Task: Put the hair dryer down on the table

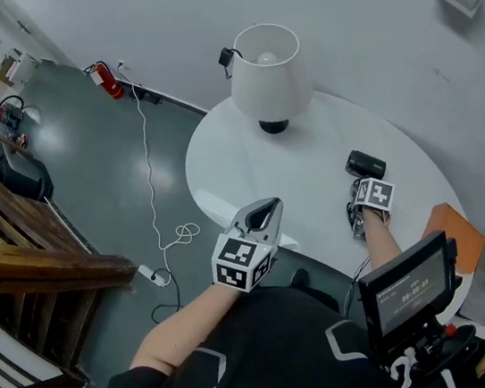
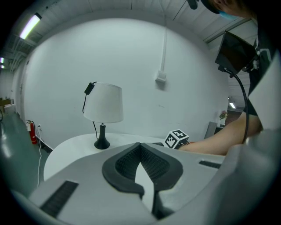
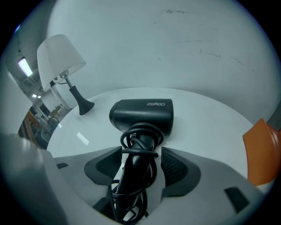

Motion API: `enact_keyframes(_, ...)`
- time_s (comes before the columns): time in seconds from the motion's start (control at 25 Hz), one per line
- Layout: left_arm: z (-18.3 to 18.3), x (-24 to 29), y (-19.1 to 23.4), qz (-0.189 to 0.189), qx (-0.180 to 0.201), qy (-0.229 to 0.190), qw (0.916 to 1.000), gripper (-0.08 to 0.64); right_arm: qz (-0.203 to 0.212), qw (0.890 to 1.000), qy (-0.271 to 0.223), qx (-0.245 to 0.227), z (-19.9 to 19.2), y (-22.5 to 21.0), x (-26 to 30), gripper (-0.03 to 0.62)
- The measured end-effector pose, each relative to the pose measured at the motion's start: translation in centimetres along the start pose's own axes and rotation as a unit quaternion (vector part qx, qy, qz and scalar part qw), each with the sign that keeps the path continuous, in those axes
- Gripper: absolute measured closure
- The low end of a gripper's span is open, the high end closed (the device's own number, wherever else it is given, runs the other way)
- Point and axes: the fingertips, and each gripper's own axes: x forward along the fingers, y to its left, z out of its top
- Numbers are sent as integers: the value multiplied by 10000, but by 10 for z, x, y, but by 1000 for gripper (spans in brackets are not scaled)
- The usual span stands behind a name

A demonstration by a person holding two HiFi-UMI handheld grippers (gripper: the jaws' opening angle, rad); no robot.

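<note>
1. The dryer (image 3: 140,115) lies on the right side of the table (image 1: 247,161), to the right of the lamp (image 1: 268,72). Its black body is on the far side and its handle points back towards us.
2. Our right gripper (image 3: 141,154) is spread wide. The handle runs between its jaws, but we see a gap at the right pad, so we judge that nothing is clamped.
3. Our left gripper (image 2: 140,147) hangs off the near left edge of the table with its jaw tips together and nothing in them.
4. We expect the dryer to be stiff, smooth plastic that is rather slick, with most of its weight in the body. Held low on the handle, it would tend to tip nose-down.
5. The cord (image 3: 140,132) is wound round the handle. It looks springy, and the loops could slide under the pads.
6. If we need another hold, we would grip high on the handle, just below the body, squarely across the cord wraps.
</note>
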Motion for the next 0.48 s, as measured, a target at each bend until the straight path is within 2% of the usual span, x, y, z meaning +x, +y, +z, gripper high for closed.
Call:
enact_keyframes(0.24,6,-7,-1,-272,61,-103,9996,555,24,9996,-271,49,3,7,-28,322)
enact_keyframes(0.48,13,-3,0,-501,74,-146,9986,555,-29,9959,-892,173,21,17,-71,322)
